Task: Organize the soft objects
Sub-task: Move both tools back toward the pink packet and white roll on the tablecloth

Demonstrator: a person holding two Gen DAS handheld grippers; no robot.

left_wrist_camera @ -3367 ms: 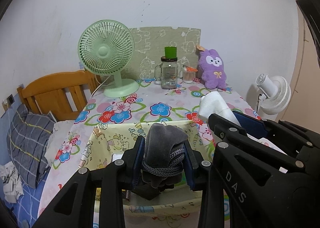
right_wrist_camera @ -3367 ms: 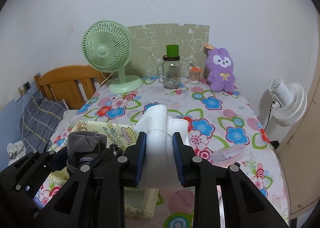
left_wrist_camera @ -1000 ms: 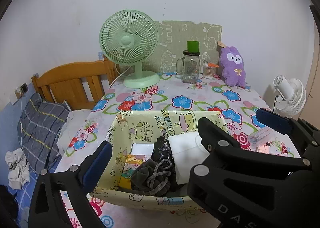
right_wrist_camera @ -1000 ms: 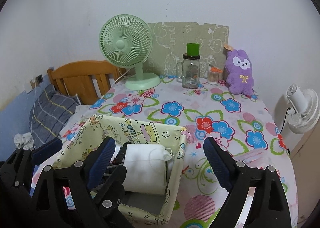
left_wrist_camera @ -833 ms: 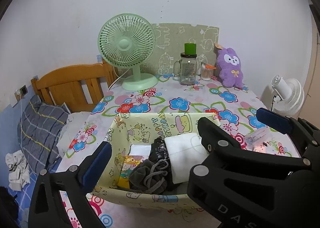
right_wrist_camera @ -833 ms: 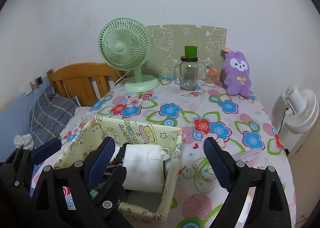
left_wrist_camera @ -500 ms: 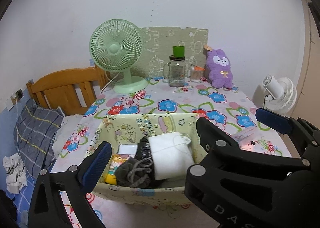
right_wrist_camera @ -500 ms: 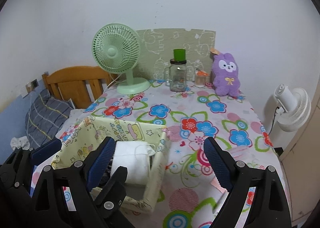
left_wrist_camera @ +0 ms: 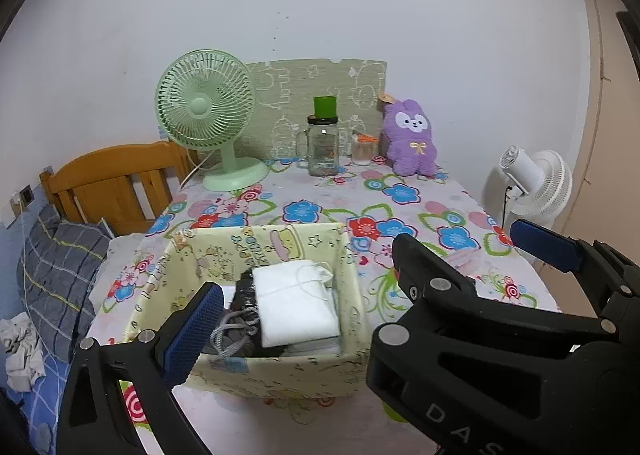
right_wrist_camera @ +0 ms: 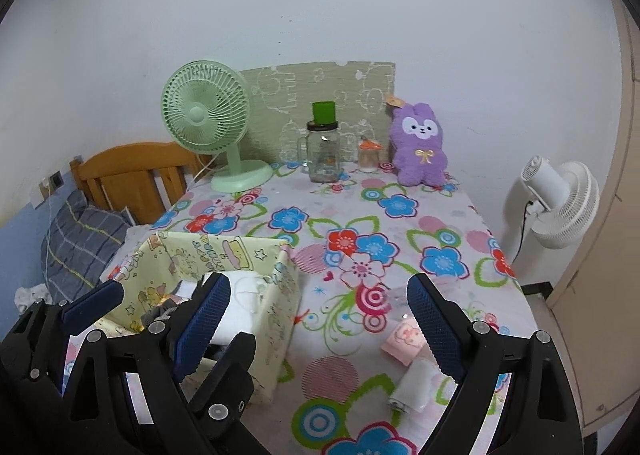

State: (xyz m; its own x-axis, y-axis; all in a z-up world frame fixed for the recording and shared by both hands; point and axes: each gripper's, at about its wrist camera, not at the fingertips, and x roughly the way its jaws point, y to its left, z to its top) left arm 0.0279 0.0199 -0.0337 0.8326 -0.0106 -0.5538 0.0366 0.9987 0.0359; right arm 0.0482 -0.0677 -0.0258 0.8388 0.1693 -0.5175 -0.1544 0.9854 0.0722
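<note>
A yellow cartoon-print fabric basket (left_wrist_camera: 256, 375) stands at the near left of the flowered table. Inside it lie a folded white cloth (left_wrist_camera: 296, 307) and a grey drawstring sock (left_wrist_camera: 232, 335). My left gripper (left_wrist_camera: 320, 315) hovers open just in front of the basket and holds nothing; my right gripper's arm hides its right finger. My right gripper (right_wrist_camera: 318, 287) is open and empty over the tablecloth, to the right of the basket wall (right_wrist_camera: 276, 319). A small pink roll (right_wrist_camera: 402, 341) and a white roll (right_wrist_camera: 412, 385) lie near its right finger. A purple plush (right_wrist_camera: 420, 151) sits at the back.
At the back stand a green desk fan (right_wrist_camera: 208, 115), a glass jar with a green cup on top (right_wrist_camera: 323, 151) and a small jar (right_wrist_camera: 368, 157). A white floor fan (right_wrist_camera: 560, 195) is off the right edge. A wooden headboard (right_wrist_camera: 132, 171) and a plaid pillow (right_wrist_camera: 80, 239) are on the left.
The grey sock and white cloth, held earlier, now lie in the basket. Both open grippers have pulled back and shifted right; the pink and white rolls have come into the right wrist view.
</note>
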